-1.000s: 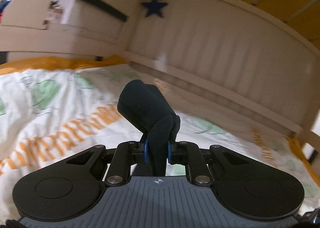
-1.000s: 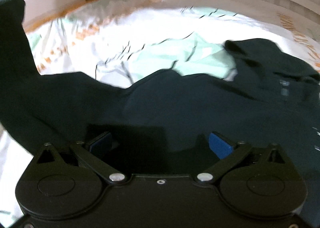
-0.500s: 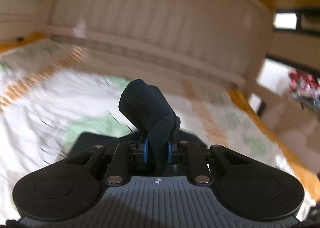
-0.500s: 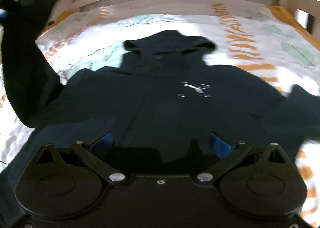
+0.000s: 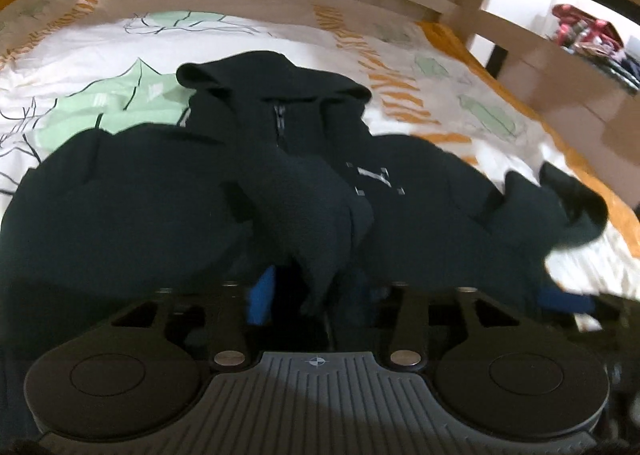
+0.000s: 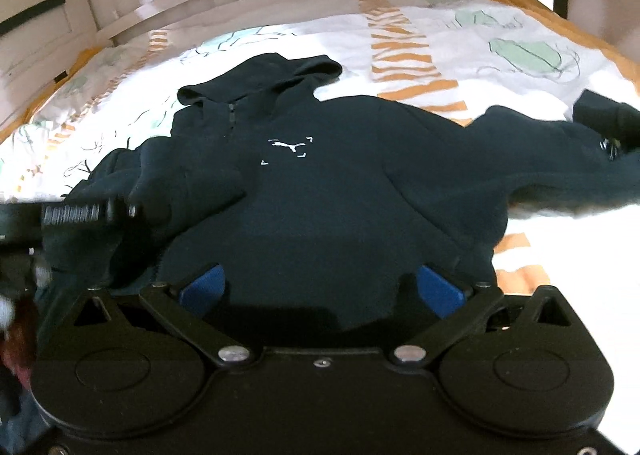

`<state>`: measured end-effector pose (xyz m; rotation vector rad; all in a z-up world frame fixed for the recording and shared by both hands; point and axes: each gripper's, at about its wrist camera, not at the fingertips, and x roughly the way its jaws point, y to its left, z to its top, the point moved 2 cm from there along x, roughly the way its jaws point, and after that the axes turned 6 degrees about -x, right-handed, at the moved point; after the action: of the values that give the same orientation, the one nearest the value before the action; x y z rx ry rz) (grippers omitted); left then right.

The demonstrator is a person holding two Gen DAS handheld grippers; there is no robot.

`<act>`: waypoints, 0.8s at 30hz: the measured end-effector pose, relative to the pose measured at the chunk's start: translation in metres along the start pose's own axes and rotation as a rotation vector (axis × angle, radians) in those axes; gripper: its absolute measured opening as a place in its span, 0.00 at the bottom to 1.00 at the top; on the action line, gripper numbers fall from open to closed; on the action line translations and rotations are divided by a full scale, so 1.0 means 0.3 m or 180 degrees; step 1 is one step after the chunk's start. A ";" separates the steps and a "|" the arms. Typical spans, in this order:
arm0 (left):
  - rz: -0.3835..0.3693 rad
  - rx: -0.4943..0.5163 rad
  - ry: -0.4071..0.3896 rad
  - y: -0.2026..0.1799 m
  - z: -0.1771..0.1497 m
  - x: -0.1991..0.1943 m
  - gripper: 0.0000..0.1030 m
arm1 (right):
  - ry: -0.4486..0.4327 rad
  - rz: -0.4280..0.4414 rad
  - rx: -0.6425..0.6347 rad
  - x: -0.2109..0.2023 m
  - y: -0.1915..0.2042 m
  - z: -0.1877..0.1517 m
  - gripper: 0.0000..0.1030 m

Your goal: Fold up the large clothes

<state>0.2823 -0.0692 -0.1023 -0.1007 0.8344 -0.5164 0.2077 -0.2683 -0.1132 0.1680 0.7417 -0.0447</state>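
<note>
Nearest, the left gripper (image 5: 310, 291) has just been opening its jaws, letting the sleeve cuff (image 5: 316, 215) drop across the chest. The right gripper (image 6: 320, 289) hovers released over the hem. The black hoodie (image 6: 320, 191) lies face-up mid-bed (image 6: 460, 35), hood toward the headboard.

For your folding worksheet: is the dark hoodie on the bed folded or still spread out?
Mostly spread. The hoodie lies front up on the bedsheet, hood at the top, one sleeve stretched sideways; the other sleeve is brought over the chest.

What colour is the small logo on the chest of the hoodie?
White, on the dark hoodie; the logo shows best in the right wrist view.
</note>
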 end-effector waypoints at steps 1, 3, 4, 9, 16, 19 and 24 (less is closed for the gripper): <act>-0.0021 0.0031 0.0005 -0.004 -0.010 -0.015 0.59 | 0.0015 -0.0005 0.0001 0.002 0.000 -0.003 0.99; -0.0026 0.0113 0.0045 0.001 -0.043 -0.024 0.67 | 0.0043 -0.0013 -0.0016 0.007 0.002 -0.009 0.99; -0.0004 0.0139 0.0085 -0.016 -0.050 -0.022 0.68 | 0.0049 -0.0022 -0.0026 0.007 0.004 -0.011 0.99; 0.0033 0.0182 0.0141 0.000 -0.126 -0.059 0.72 | 0.0081 -0.0062 -0.0022 0.001 0.001 -0.024 0.99; 0.0246 0.0066 -0.0056 0.082 -0.172 -0.140 0.72 | -0.0040 -0.0035 -0.0188 -0.030 0.064 0.027 0.99; 0.0154 -0.0173 -0.0114 0.131 -0.180 -0.158 0.72 | -0.0141 0.0068 -0.0310 -0.027 0.136 0.085 0.99; 0.0143 -0.0113 -0.0193 0.126 -0.198 -0.145 0.75 | -0.0275 0.0211 -0.0657 0.032 0.296 0.169 0.99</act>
<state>0.2296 -0.0089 -0.1234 -0.1294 0.7849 -0.4544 0.2574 -0.1893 -0.0707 -0.0064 0.6496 0.0870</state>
